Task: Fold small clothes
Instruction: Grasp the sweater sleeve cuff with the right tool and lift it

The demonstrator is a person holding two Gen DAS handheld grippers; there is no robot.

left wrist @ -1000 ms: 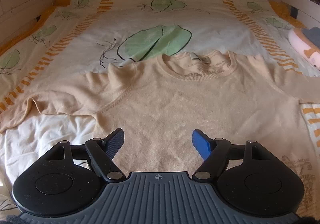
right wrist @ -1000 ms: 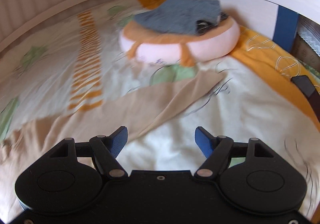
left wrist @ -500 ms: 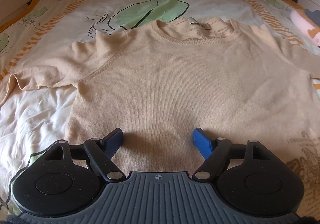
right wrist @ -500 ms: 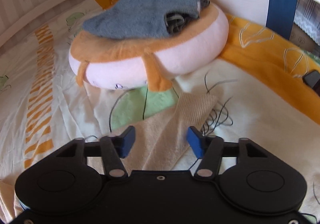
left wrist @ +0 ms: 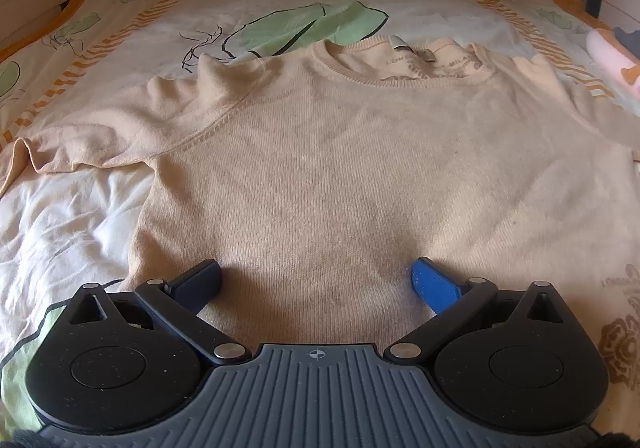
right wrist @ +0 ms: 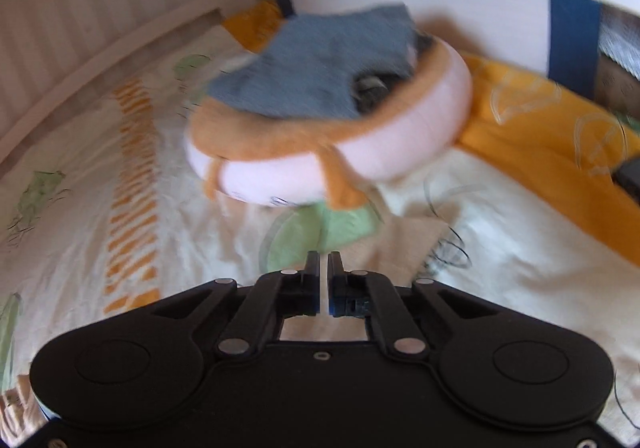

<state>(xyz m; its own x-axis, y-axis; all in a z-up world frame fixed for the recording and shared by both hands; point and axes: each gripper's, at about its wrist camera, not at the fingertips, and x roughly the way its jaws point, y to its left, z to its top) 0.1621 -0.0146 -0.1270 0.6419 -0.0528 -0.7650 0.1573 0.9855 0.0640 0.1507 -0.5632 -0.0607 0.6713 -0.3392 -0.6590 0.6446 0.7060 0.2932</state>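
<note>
A beige knit sweater [left wrist: 340, 167] lies flat and face up on the bed, collar at the far side, its left sleeve [left wrist: 100, 135] spread out sideways. My left gripper [left wrist: 316, 280] hovers low over the sweater's lower body. Its jaws are opening wide, and only flat fabric lies under them. In the right wrist view, my right gripper [right wrist: 324, 262] is shut on the sweater's other sleeve [right wrist: 412, 248] near the cuff, whose end shows just right of the fingertips. The pinch itself is partly hidden by the fingers.
A pink and orange plush cushion [right wrist: 360, 163] with a blue-grey garment [right wrist: 332, 67] on top lies just beyond the right gripper. White bed rails [right wrist: 120, 47] ring the mattress. The leaf-print sheet [left wrist: 304, 27] has orange borders. A dark object [right wrist: 628, 175] sits at the right edge.
The left gripper sank closer to the sweater and its jaws spread wider. The right gripper slid along the sleeve to its cuff end and its jaws closed there.
</note>
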